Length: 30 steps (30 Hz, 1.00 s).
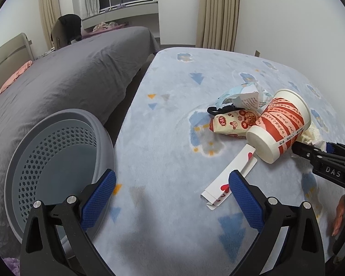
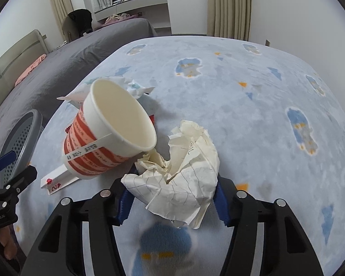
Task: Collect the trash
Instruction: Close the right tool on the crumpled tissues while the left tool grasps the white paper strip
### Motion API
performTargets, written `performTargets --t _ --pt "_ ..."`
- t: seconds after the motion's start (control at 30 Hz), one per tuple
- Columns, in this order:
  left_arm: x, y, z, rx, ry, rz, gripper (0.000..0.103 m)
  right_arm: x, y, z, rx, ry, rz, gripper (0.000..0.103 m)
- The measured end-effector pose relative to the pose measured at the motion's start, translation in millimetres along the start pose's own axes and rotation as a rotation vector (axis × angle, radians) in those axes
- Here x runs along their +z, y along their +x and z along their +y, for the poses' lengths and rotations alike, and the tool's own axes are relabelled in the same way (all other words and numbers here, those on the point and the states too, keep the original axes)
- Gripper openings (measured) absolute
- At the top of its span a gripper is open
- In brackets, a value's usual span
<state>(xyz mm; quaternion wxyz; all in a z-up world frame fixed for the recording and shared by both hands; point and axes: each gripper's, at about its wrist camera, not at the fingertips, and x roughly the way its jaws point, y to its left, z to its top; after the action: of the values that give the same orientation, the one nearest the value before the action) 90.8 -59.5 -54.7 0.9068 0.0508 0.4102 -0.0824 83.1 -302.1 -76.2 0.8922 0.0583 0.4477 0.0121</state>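
Now my right gripper pinches the paper wad for binning; my left gripper hangs wide beside the basket.

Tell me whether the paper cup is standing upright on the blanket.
No, the paper cup is tipped on its side, its open mouth facing the right gripper, which has crumpled paper between its fingers.

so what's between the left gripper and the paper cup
In the left wrist view, a folded playing card lies between the open left gripper and the tipped paper cup.
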Motion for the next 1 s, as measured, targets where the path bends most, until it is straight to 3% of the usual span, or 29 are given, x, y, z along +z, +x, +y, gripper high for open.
performTargets --t 0.47,0.7,1.0 --pt "-5.8 -11.0 -13.5 -0.026 0.038 -0.016 0.096 -42.7 -60.8 -36.9 -0.042 0.163 -0.041 0.057" --pt "-10.0 -2.8 -22.9 -0.019 0.066 0.005 0.096 -64.2 -81.2 -44.2 0.004 0.207 -0.053 0.057" --pt "-8.4 19.9 -37.2 -0.015 0.106 0.056 0.097 -65.6 -88.7 -48.2 0.077 0.222 -0.078 0.057"
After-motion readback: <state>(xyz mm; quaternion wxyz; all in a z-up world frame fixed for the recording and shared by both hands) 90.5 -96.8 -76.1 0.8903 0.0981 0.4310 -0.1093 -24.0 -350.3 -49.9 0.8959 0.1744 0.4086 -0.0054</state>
